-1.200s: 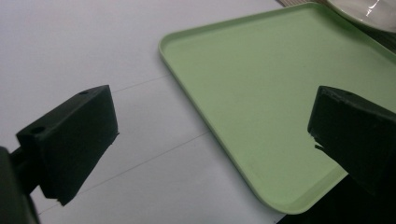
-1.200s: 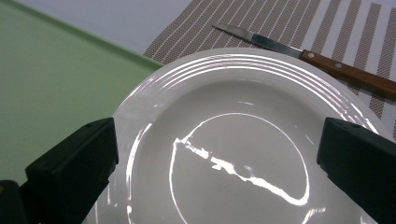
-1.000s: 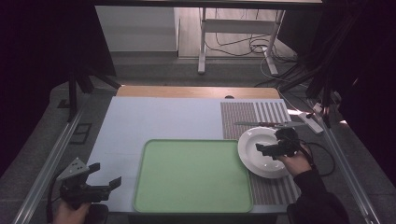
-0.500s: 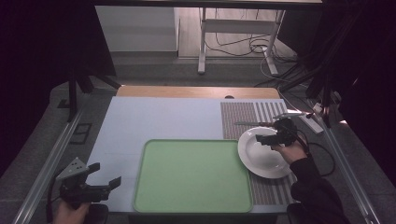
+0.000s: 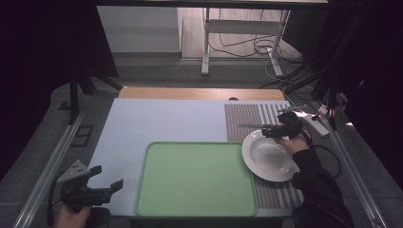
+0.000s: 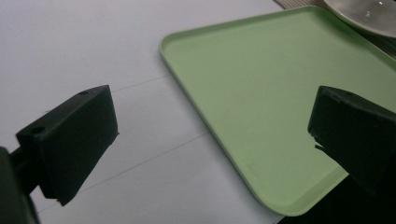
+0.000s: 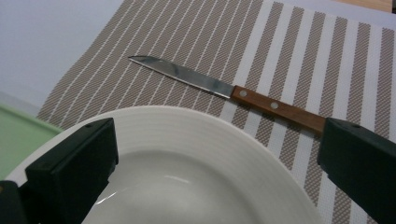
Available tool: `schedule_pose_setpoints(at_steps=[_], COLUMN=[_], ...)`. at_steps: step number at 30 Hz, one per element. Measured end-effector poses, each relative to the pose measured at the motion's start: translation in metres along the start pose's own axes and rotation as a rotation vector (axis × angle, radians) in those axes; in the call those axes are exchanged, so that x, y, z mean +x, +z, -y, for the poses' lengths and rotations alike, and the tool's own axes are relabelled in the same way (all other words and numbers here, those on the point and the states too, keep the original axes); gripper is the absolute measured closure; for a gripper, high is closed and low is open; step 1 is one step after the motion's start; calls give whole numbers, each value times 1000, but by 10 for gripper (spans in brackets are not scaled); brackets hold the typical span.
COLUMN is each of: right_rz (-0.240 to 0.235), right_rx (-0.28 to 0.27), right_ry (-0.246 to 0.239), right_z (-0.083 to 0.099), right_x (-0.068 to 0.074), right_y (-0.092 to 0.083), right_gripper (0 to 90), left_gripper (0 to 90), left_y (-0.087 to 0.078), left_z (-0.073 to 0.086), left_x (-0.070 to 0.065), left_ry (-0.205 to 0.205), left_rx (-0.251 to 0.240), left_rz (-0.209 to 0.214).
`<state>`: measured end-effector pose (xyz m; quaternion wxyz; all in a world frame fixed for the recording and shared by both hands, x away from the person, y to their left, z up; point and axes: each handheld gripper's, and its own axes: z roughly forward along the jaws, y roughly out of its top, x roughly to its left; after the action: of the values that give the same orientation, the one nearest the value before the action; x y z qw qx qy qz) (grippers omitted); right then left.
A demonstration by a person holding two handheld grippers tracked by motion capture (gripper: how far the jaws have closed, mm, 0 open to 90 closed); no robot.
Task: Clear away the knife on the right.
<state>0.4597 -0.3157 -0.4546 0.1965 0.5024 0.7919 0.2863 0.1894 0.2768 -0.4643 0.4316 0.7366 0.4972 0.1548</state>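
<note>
Your right tool (image 7: 212,172) is open over the plate (image 7: 196,158); the knife (image 7: 224,91) lies just beyond on the striped mat (image 7: 327,51). Clear the rim, then close across the wooden handle

Knife (image 7: 243,95) lies clear on the mat (image 7: 299,56); plate (image 7: 196,154) rim borders its near side.

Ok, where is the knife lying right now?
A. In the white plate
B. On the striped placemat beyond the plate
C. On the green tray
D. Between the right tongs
B: in the right gripper view the knife lies flat on the striped placemat past the white plate's far rim, with the right tongs open above the plate and apart from it.
</note>
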Motion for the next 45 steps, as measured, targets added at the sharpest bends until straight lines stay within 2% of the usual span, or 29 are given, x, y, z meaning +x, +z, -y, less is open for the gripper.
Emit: schedule_pose_setpoints(at_steps=[18, 25, 27, 31, 32, 33, 34, 35, 36, 37, 38, 40, 41, 42, 43, 45], right_rz=[58, 67, 75, 90, 88, 88, 81, 81, 76, 76, 84, 63, 51, 51, 48, 33], right_rx=[26, 45, 51, 63, 60, 60, 64, 64, 75, 75, 100, 107, 117, 117, 133, 151], right_ry=[29, 29, 12, -5, -3, -3, 1, 1, 2, 2, -5, -2, 1, 1, -8, -3], right_z=[-18, -23, -25, -28, -29, -29, -29, -29, -30, -30, -31, -32, -33, -33, -33, -33], right_x=[-21, -28, -29, -35, -37, -37, -42, -42, -46, -46, -48, -51, -53, -53, -55, -57], right_y=[24, 32, 35, 40, 40, 40, 41, 41, 42, 42, 43, 44, 46, 46, 49, 53], right_gripper=[0, 0, 0, 87, 151, 151, 235, 235, 361, 361, 474, 585, 671, 671, 815, 899], left_gripper=[12, 12, 12, 12, 12, 12, 12, 12, 12, 12, 12, 12, 12, 12, 12, 12], left_y=[0, 0, 0, 1, 1, 1, 1, 1, 1, 1, 1, 1, 1, 1, 1, 1], left_z=[0, 0, 0, 0, 0, 0, 0, 0, 0, 0, 0, 0, 0, 0, 0, 0], left_x=[0, 0, 0, 0, 0, 0, 1, 1, 1, 1, 1, 2, 2, 2, 2, 2], left_ry=[-5, -5, -4, -3, -3, -3, -6, -6, -11, -11, -13, -14, -14, -14, -14, -15], left_rx=[1, 3, 5, 6, 6, 6, 7, 7, 8, 8, 7, 7, 8, 8, 8, 8], left_rz=[-1, -1, -1, -1, 0, 0, 1, 1, 4, 4, 6, 7, 9, 9, 9, 9])
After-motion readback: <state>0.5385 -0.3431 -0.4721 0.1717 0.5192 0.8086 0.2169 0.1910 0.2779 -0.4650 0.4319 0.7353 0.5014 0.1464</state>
